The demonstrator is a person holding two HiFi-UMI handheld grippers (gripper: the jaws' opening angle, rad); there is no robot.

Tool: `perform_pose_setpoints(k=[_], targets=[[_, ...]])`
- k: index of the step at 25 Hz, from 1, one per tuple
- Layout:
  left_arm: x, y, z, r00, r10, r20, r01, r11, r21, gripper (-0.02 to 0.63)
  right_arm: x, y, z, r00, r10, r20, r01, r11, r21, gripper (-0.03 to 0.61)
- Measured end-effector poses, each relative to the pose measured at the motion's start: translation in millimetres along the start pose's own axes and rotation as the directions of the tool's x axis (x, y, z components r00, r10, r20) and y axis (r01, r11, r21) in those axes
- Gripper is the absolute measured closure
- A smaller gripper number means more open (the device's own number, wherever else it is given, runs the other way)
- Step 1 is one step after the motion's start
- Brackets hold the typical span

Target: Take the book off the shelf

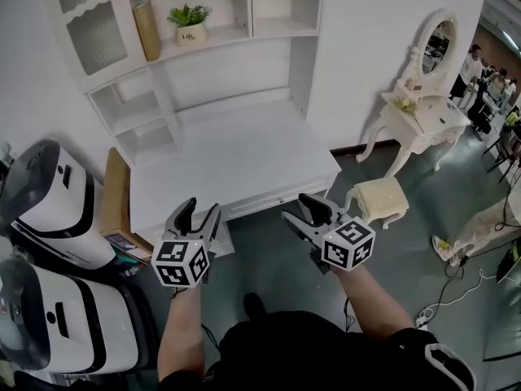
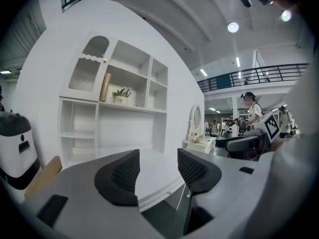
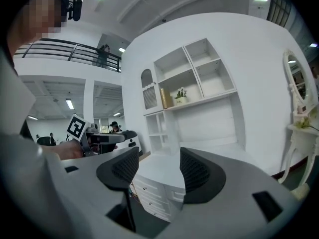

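A tan book [image 1: 147,29] stands upright on the upper shelf of the white hutch [image 1: 244,31], next to a small potted plant [image 1: 190,24]. It also shows as a thin gold spine, the book [image 2: 105,87] in the left gripper view and the book [image 3: 163,98] in the right gripper view. My left gripper [image 1: 200,212] hovers at the front edge of the white desk [image 1: 236,161], open and empty, far below the book. My right gripper [image 1: 303,212] is beside it, also open and empty. Nothing lies between the left gripper [image 2: 158,161] jaws or the right gripper [image 3: 158,158] jaws.
Two white machines [image 1: 49,202] stand on the floor at the left, with a cardboard sheet [image 1: 114,194] against the desk. A white dressing table with an oval mirror [image 1: 419,112] and a cushioned stool [image 1: 380,199] stand to the right. Cables [image 1: 456,279] lie on the floor; people stand far right.
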State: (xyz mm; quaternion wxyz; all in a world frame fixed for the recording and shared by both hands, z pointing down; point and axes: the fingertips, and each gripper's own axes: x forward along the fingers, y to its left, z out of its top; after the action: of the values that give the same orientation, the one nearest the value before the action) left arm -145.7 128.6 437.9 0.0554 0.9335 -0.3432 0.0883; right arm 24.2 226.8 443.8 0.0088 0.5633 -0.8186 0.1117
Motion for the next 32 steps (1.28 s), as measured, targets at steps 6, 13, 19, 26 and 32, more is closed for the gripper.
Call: perform_pose_setpoints(k=[6,13,19,26,32], targets=[[24,78,19,0.999,0.034,0.02,-0.033,0.999,-0.004,0.375,87,-7,21,1.0,0.022,-0.01,-0.022,1.0,-0.017,0.307],[43,140,32,0.999,0.049,0.011,-0.049,0.999,0.015,0.376,157,-9,36,0.999,0.042,-0.004,-0.042,0.999,-0.014,0.308],[65,169,32,0.997,0.072,0.008,-0.072,0.997,-0.002,0.376,198,-20,26,0.996,0.08,-0.046,-0.08,0.997,0.002,0.308],[123,187,40,0.996,0.092,0.0,-0.092,0.996,0.006,0.376,246,-61,30,0.99,0.131,-0.049,-0.13,0.991,0.011,0.31],[192,218,72,0.988,0.154,0.021,-0.154,0.988,0.011,0.376,295,-118,49,0.982,0.182,-0.05,-0.182,0.983,0.006,0.313]])
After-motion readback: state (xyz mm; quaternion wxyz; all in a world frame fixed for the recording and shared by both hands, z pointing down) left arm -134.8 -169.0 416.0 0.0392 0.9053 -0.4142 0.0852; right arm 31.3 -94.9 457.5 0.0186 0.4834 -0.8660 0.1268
